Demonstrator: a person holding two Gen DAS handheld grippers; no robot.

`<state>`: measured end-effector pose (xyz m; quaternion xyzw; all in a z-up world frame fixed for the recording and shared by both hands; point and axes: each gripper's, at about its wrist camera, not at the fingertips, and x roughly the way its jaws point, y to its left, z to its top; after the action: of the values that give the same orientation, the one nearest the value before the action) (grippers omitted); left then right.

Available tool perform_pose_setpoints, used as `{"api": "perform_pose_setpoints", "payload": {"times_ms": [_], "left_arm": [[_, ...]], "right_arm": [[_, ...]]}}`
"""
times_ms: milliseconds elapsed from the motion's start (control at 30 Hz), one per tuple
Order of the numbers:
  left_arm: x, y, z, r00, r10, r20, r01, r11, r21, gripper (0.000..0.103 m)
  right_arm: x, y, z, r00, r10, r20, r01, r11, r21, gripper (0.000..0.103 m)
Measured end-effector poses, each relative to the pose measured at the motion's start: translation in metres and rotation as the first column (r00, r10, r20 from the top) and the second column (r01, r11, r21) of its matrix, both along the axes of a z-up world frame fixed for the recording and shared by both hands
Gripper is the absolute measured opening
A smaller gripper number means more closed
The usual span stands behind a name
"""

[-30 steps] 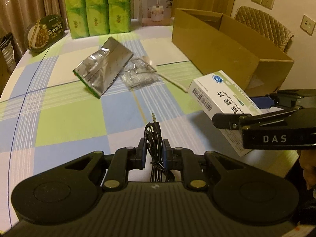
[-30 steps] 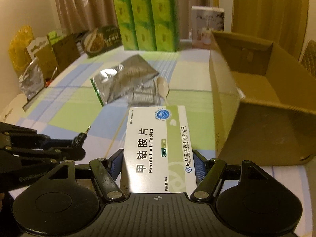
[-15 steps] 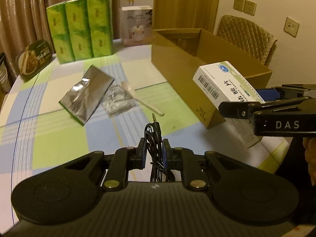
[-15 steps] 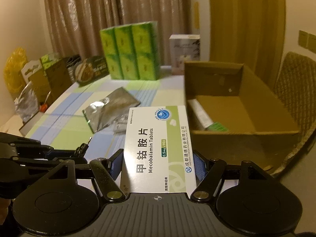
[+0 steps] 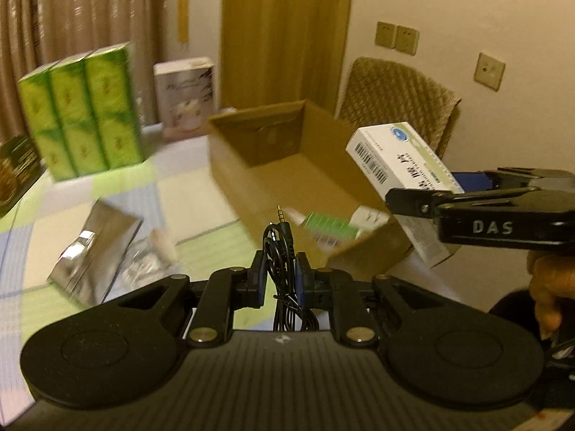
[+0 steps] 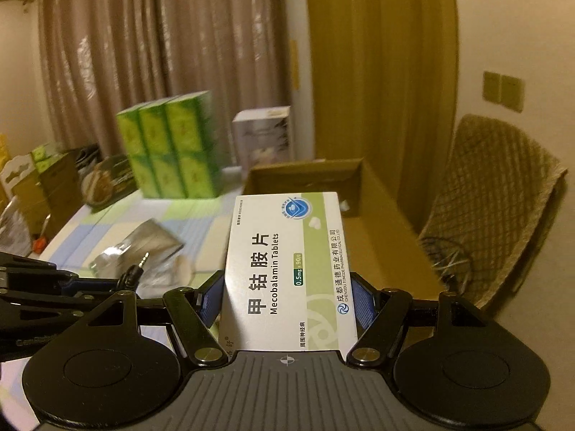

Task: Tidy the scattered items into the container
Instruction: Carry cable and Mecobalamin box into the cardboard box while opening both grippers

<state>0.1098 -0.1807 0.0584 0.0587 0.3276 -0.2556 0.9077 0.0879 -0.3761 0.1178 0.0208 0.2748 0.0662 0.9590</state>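
Grippers carry cargo boxward: left gripper (image 5: 281, 280) clamps a coiled audio cable (image 5: 284, 251), right gripper (image 6: 287, 298) a Mecobalamin tablet box (image 6: 287, 269); early release risks missing the cardboard box (image 5: 251, 165) ahead.

Dim, warm yellow indoor light, source unseen. Strong fisheye bending, dark vignette at corners. Motion blur across background: green packs (image 5: 81, 111), foil pouch (image 5: 94, 251), curtain (image 6: 158, 54) smeared. Sharp only near lens: tablet box (image 6: 287, 273) print, coiled cable (image 5: 282, 251). Soft glare on foil.
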Motion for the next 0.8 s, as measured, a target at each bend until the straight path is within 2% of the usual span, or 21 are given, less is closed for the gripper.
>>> {"api": "perform_pose_setpoints", "payload": {"times_ms": [333,800], "left_arm": [[0.046,-0.053,0.006,0.999,-0.047,-0.001,0.047,0.998,-0.035,0.012],[0.081,-0.077,-0.012,0.999,-0.031,-0.043,0.030,0.999,-0.033,0.012]], "right_arm": [[0.039,-0.040,0.001,0.999,-0.033,0.009,0.034,0.999,-0.014,0.068],[0.073,-0.053,-0.017,0.999,-0.031,-0.024,0.031,1.000,0.006,0.068]]}}
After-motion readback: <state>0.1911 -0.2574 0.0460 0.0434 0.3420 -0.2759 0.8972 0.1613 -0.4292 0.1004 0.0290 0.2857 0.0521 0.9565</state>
